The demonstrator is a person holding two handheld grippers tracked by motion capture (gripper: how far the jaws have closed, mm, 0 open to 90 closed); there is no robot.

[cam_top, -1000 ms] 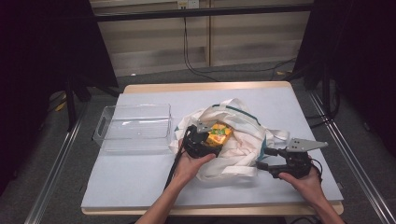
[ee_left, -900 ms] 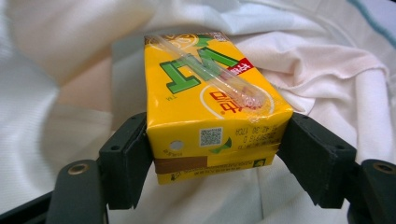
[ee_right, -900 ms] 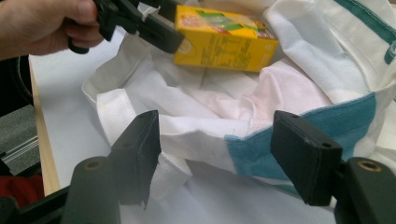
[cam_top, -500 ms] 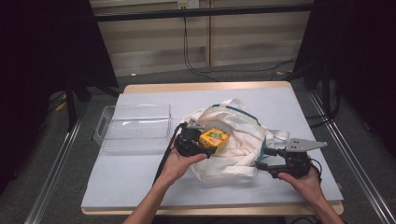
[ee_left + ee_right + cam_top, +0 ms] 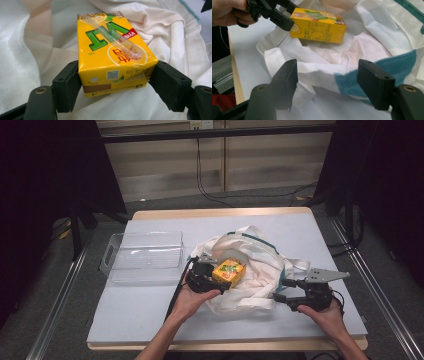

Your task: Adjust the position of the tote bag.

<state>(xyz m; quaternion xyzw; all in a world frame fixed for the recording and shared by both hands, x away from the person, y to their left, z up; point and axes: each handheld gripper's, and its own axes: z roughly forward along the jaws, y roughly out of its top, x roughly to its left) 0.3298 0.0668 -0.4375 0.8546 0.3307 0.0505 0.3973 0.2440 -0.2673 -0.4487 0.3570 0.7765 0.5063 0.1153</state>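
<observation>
Handling of the yellow drink carton point(image 5: 113, 53) is judged to be easy, because it is a small box with flat faces and firm edges. It is held above the open white cloth bag point(image 5: 255, 270), near the middle of the table point(image 5: 150, 320). The left gripper point(image 5: 212, 275) is closed on the carton: in the left gripper view both black pads are pressed against its two narrow sides, close to the near end. This is a good place for the grip, since the corners there are stiffer than the wide faces. The carton is probably light, but its walls can be dented if it is squeezed hard, and the glossy surface may slip a little. A straw in clear wrap point(image 5: 117, 37) is glued across the top face and should not be pressed.

The right gripper point(image 5: 292, 295) is at the bag's edge with wide jaws; in the right gripper view the white and teal cloth lies between the pads, but they are not pressed on it. The cloth is soft and folds easily. A clear plastic tray point(image 5: 142, 257) stands just beside the bag.
</observation>
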